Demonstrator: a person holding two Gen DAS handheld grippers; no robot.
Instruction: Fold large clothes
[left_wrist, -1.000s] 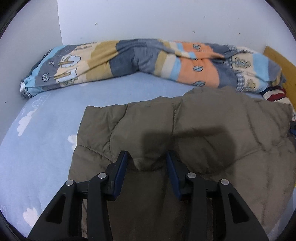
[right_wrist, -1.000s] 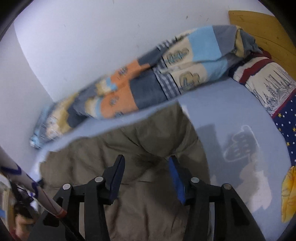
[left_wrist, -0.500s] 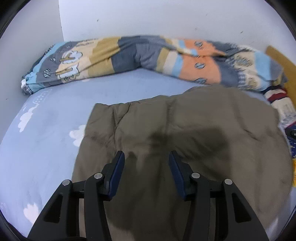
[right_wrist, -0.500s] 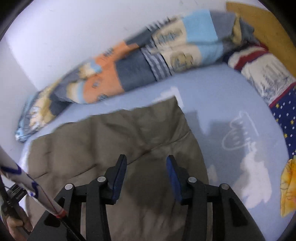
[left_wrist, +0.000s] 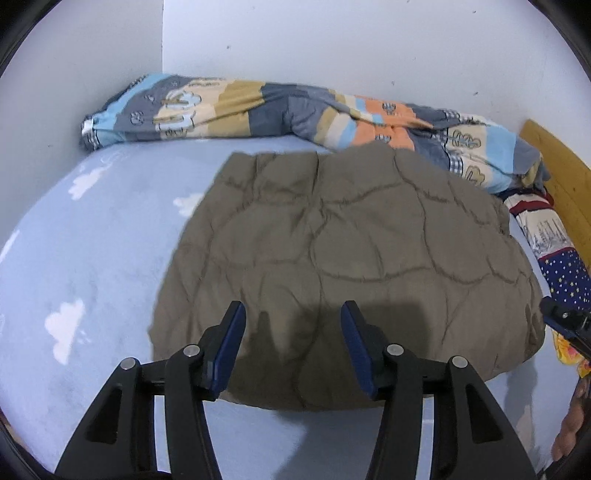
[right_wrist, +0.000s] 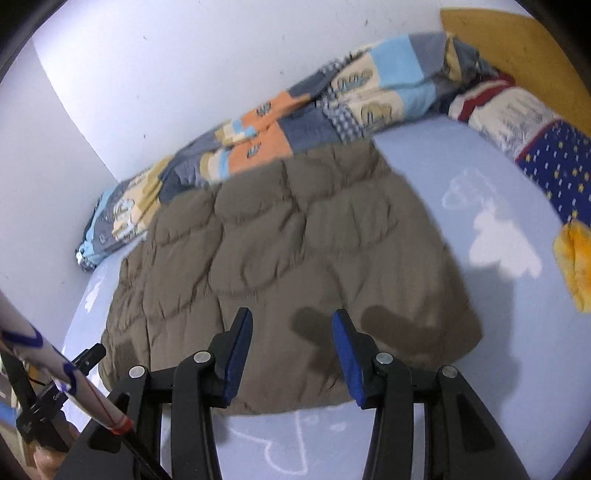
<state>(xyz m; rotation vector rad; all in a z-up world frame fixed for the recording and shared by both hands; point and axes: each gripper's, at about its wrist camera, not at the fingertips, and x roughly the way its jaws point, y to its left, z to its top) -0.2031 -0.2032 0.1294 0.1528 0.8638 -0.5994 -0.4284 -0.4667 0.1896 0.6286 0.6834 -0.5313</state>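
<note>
A large olive-brown quilted jacket (left_wrist: 343, 251) lies folded into a thick rectangle on the light blue bed sheet (left_wrist: 92, 258). It also shows in the right wrist view (right_wrist: 288, 258). My left gripper (left_wrist: 293, 314) is open and empty, held above the jacket's near edge. My right gripper (right_wrist: 292, 319) is open and empty, above the jacket's near right part. The tip of the right gripper shows at the right edge of the left wrist view (left_wrist: 565, 317). The left gripper shows at the lower left of the right wrist view (right_wrist: 55, 391).
A rolled patchwork quilt (left_wrist: 295, 110) lies along the white wall behind the jacket. A star-patterned pillow (right_wrist: 554, 155) and a yellow cloth (right_wrist: 576, 266) lie at the right, by a wooden headboard (left_wrist: 557, 162). Bare sheet (right_wrist: 498, 332) lies around the jacket.
Both grippers have let go of the jacket, drawn back toward me and risen. The jacket has settled flat in its folded shape.
</note>
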